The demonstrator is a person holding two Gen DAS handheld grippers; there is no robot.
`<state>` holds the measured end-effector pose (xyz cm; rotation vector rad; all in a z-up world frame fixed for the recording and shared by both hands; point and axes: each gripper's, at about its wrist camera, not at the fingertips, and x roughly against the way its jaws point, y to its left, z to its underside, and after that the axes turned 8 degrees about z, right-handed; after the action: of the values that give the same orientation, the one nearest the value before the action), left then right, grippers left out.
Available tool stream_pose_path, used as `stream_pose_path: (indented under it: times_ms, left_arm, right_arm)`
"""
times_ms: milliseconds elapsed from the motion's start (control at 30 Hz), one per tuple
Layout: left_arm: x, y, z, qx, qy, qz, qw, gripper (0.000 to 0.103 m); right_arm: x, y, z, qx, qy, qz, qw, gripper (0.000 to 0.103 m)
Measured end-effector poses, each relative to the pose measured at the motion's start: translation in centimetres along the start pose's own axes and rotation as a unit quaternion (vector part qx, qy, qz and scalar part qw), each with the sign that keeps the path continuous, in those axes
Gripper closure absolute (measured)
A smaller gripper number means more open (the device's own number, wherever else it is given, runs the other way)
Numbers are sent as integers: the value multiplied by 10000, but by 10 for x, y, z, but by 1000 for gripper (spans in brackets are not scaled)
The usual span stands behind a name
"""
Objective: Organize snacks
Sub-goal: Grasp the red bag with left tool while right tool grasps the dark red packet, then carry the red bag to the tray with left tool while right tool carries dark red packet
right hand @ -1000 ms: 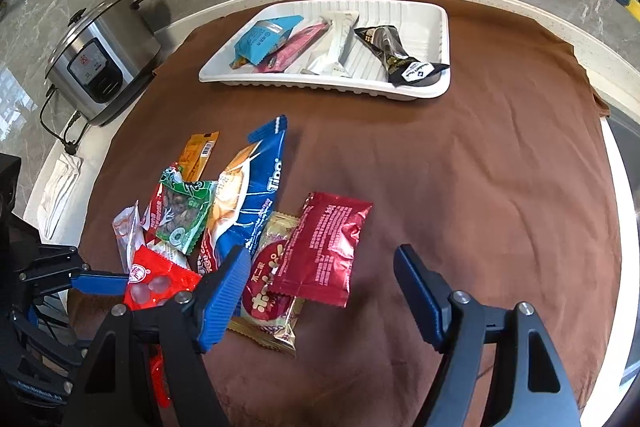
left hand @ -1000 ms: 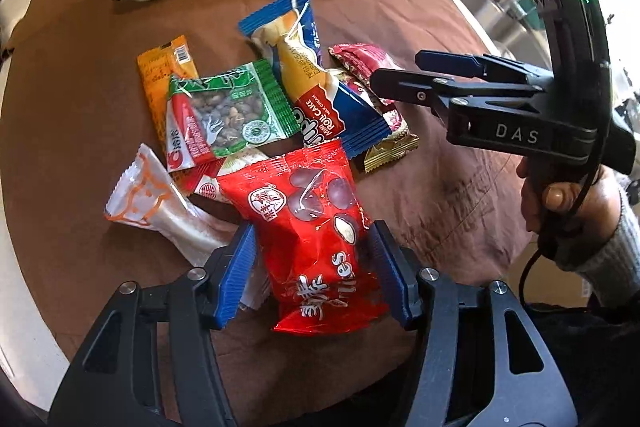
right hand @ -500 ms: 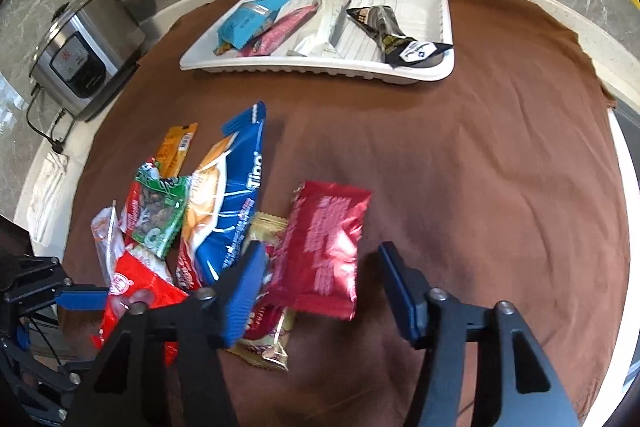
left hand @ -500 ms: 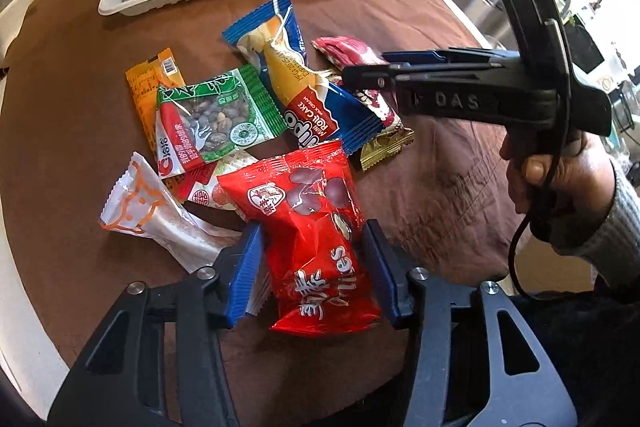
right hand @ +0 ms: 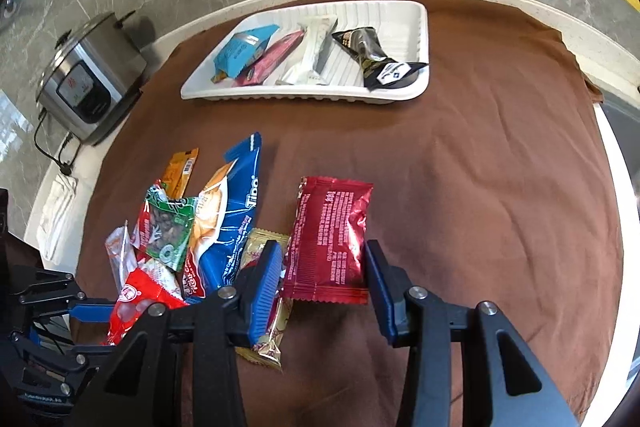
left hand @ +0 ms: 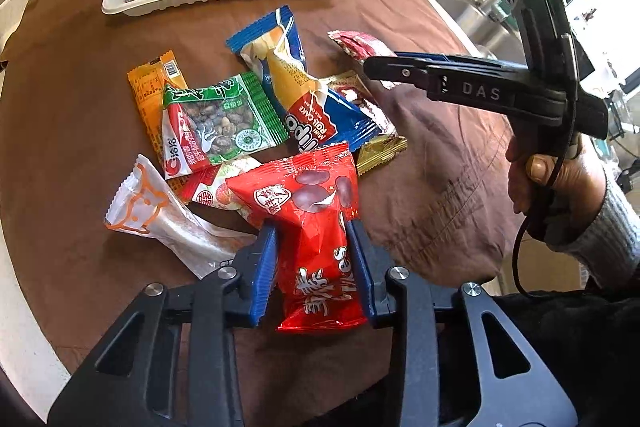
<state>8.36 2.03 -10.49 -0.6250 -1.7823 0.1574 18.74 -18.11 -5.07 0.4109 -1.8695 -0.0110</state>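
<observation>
Both tongs had just been closing. Left tongs [left hand: 312, 259] narrowed onto the red bag [left hand: 316, 227], pads pressing its sides, crumpling it. Right tongs [right hand: 322, 283] narrowed around the dark red packet [right hand: 330, 243]; pads touched its edges, grip looked light. Both snacks lay on the brown cloth [right hand: 480, 167], well short of the white tray [right hand: 422, 39].

Risk: slick foil could slip on lifting; the gold packet [right hand: 266, 307] beside the left pad might drag along.

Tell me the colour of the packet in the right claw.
Dark metallic red packet with small pale print; the right wrist view shows it best.
</observation>
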Motion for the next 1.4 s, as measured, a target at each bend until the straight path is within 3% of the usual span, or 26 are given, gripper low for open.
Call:
stream_pose_path:
  times_ms: [767, 1400]
  left_arm:
    - [42, 11, -10, 204, -419, 255, 9986, 78]
    - [48, 23, -21, 204, -497, 317, 9981, 81]
  right_arm:
    - [32, -4, -4, -231, -300, -247, 9990, 57]
    - [38, 0, -20, -277, -419, -301, 9983, 57]
